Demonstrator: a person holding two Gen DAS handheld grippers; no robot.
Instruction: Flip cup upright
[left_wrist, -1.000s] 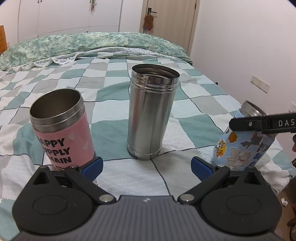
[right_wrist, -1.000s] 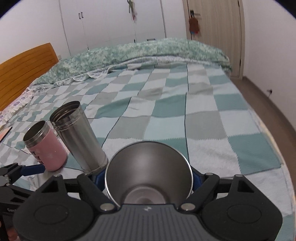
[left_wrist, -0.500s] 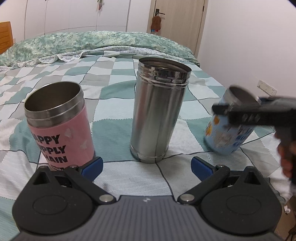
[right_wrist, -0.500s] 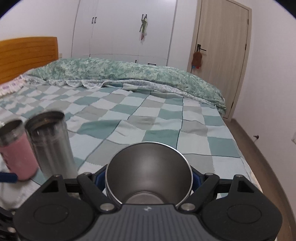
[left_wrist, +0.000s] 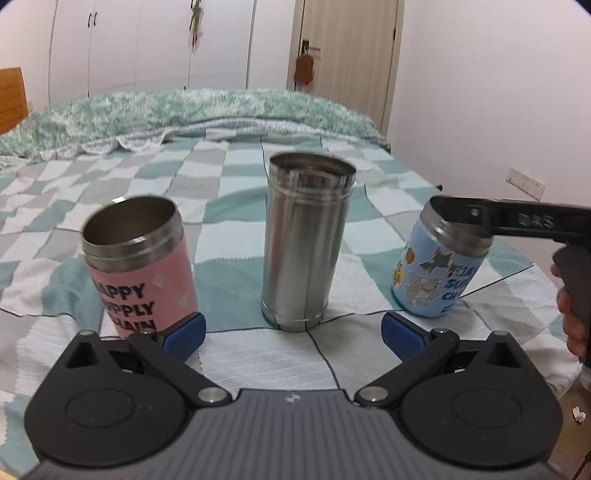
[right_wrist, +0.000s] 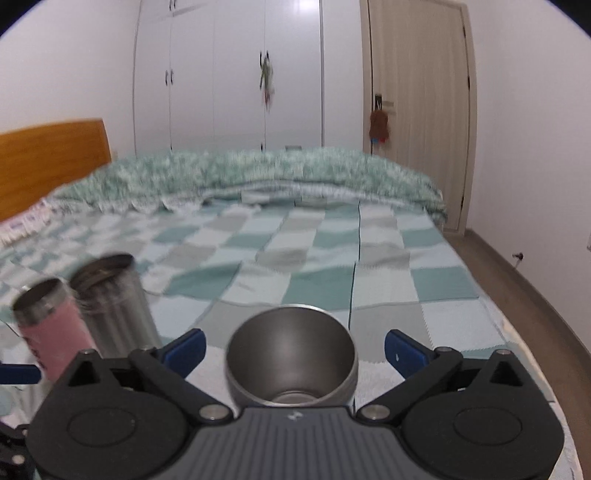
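A blue cartoon-print cup (left_wrist: 437, 273) with a steel rim stands mouth up on the checked bedspread at the right, leaning slightly. In the right wrist view its steel mouth (right_wrist: 291, 354) sits between my right gripper's spread blue fingers (right_wrist: 404, 352); my right gripper (right_wrist: 293, 350) is open around it, not touching. From the left wrist view the right gripper (left_wrist: 517, 221) reaches the cup's rim from the right. My left gripper (left_wrist: 291, 336) is open and empty, low over the bed in front of the cups.
A pink cup (left_wrist: 142, 266) and a tall steel cup (left_wrist: 304, 243) stand upright left of the blue cup; they also show in the right wrist view (right_wrist: 48, 332) (right_wrist: 112, 306). The bed's right edge (right_wrist: 517, 332) drops to a wooden floor. Pillows (left_wrist: 184, 114) lie at the far end.
The right gripper's fingers have spread open and let go of the blue cup, which now stands on the bedspread. The left gripper has drawn back a little from the cups.
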